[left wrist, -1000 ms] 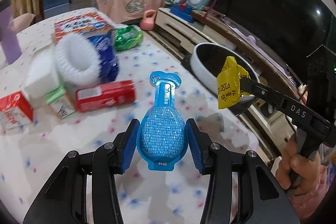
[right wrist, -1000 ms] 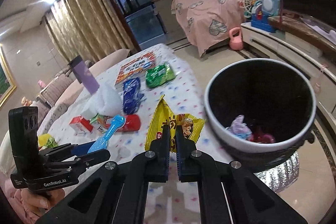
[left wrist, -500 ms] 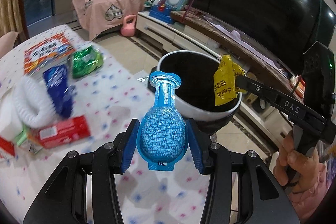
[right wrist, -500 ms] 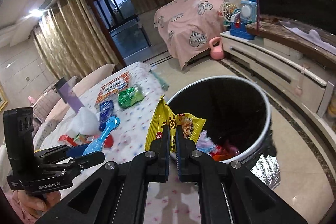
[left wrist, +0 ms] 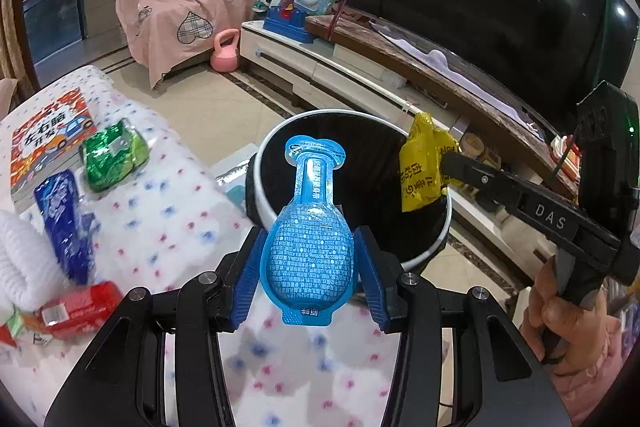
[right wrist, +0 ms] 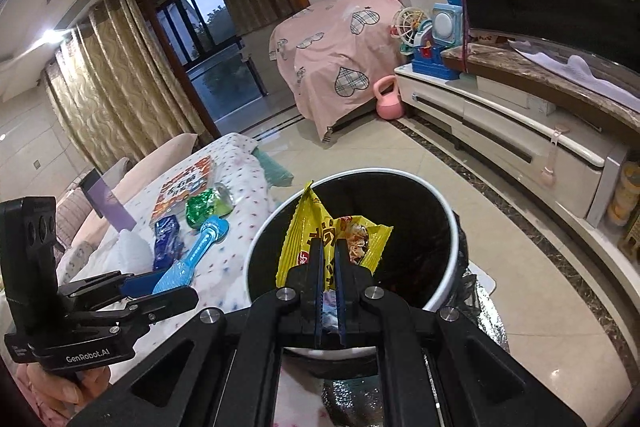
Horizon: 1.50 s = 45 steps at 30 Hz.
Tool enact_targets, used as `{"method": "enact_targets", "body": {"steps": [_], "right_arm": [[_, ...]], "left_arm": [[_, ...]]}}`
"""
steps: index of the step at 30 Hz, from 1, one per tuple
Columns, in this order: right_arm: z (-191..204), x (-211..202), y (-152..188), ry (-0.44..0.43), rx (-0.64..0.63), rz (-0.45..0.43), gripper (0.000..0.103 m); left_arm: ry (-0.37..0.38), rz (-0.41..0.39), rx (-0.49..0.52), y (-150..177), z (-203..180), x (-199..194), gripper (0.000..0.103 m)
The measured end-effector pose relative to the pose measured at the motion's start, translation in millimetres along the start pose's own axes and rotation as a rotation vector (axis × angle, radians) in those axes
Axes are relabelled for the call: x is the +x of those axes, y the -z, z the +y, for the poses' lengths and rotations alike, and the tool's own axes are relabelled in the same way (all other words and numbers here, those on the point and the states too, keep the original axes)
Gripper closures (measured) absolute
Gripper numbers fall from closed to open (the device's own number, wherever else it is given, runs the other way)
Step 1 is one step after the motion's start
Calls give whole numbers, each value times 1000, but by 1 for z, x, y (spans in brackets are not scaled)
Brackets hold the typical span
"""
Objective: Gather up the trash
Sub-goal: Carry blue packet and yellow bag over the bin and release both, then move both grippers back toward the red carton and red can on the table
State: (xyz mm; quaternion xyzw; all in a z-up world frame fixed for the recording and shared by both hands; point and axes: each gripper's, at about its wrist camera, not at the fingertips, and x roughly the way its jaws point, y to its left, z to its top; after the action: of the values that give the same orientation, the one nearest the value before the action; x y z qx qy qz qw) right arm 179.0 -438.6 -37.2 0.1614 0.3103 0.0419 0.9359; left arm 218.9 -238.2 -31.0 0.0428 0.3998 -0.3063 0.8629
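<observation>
My left gripper (left wrist: 308,263) is shut on a blue bottle-shaped plastic pack (left wrist: 308,247) and holds it above the table edge, its neck pointing at the black-lined white trash bin (left wrist: 264,203). My right gripper (right wrist: 329,255) is shut on a yellow snack wrapper (right wrist: 308,227) and holds it over the bin's open mouth (right wrist: 448,263). The wrapper also shows in the left wrist view (left wrist: 420,167), over the bin's right rim. Some trash lies at the bottom of the bin.
On the dotted tablecloth (left wrist: 168,211) lie a green wrapper (left wrist: 112,155), a blue packet (left wrist: 60,215), a red pack (left wrist: 80,311), a white foam net (left wrist: 20,259) and a picture book (left wrist: 48,131). A TV cabinet (right wrist: 500,131) stands behind the bin.
Both grippers have swung from the table toward the bin with their loads. The yellow wrapper now hangs over the bin's mouth, and the blue pack is close to its near rim.
</observation>
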Motion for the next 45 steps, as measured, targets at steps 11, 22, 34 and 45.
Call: {"method": "enact_targets", "body": {"steps": [11,22,34,45], "right_arm": [[-13,13,-7,16,-3,18,98],[-20,26,-10,30,-11,47,98],[-32,34,-10,43,24,67,73],[-2,16,2,6,24,32,24]], "left_arm": [[8,25,20,-14,-12,22,58],[3,49,6,-18,-14,37,58],[3,65,-29,-18,-10,44,34],[11,47,-154,33,31,1,29]]}}
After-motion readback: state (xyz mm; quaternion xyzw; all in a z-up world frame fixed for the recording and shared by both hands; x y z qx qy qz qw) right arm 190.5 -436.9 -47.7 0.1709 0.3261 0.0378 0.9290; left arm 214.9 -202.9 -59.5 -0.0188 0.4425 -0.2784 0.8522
